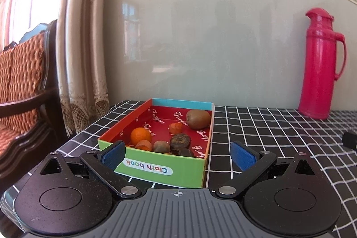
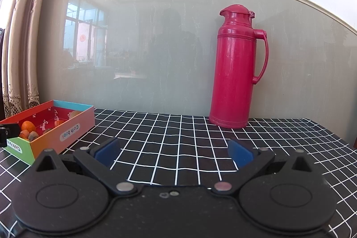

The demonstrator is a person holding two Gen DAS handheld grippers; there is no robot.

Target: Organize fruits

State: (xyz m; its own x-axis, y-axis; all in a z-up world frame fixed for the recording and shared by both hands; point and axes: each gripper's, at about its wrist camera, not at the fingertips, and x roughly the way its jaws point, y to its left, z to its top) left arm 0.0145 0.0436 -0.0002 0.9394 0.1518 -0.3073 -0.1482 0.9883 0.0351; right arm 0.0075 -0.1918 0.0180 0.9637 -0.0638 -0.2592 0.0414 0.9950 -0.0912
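Note:
A colourful cardboard box (image 1: 165,170) marked "Cloth book" sits on the black checked tablecloth (image 1: 267,137). Inside lie a kiwi (image 1: 198,118), an orange (image 1: 141,135), a small orange piece (image 1: 175,127), another orange piece (image 1: 144,145), a small brown fruit (image 1: 161,147) and a dark ring-shaped piece (image 1: 180,141). My left gripper (image 1: 178,154) is open, just in front of the box's near wall. My right gripper (image 2: 173,152) is open and empty over bare cloth; the box (image 2: 67,131) lies to its left.
A tall pink thermos jug (image 2: 236,73) stands at the back against the glossy wall panel; it also shows in the left wrist view (image 1: 321,64). A curtain (image 1: 82,59) and a wooden chair with an orange cushion (image 1: 22,81) stand left of the table edge.

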